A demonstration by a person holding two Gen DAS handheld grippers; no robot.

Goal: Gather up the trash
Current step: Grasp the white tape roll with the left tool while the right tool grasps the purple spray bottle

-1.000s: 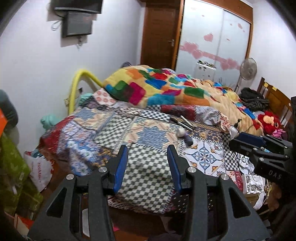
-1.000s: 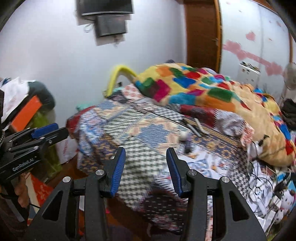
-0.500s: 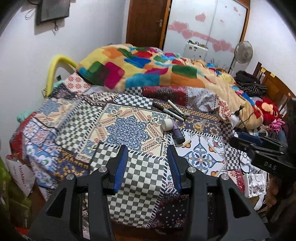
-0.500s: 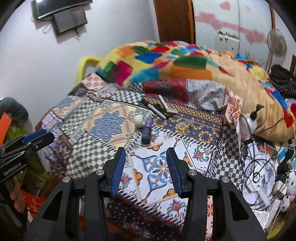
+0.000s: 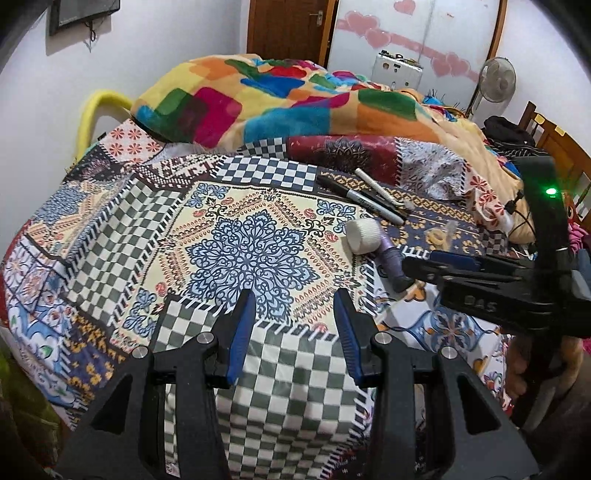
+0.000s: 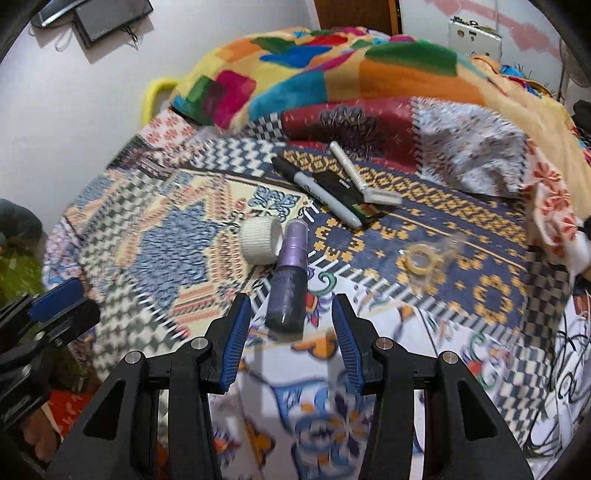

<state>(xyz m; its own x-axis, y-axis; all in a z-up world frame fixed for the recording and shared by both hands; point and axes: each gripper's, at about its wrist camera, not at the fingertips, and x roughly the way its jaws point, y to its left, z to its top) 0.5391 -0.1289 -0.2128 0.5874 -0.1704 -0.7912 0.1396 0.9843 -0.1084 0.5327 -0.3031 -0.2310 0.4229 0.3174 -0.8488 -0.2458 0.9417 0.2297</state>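
A purple bottle [image 6: 287,281] lies on the patterned bedspread [image 6: 177,236], with a white ribbed cap [image 6: 259,240] beside its top. A black marker [image 6: 317,192], a white razor [image 6: 360,173] and a small dark pack [image 6: 343,192] lie just beyond. A clear wrapper with a yellow ring [image 6: 424,258] lies to the right. My right gripper [image 6: 291,314] is open, its fingers either side of the bottle's near end, not touching it. My left gripper [image 5: 293,315] is open and empty over the checked patch; the bottle [image 5: 391,262] and cap [image 5: 364,236] lie to its right.
A bright patchwork blanket [image 5: 295,99] is heaped at the back of the bed. A wall is at the left, a wooden door [image 5: 288,29] and wardrobe [image 5: 424,33] behind. A fan [image 5: 496,81] and a wooden chair [image 5: 557,147] stand at the right. Cables lie at the bed's right edge [image 6: 569,387].
Both grippers have moved forward and down toward the bed. The right gripper has closed in on the purple bottle, which now lies between its open fingers.
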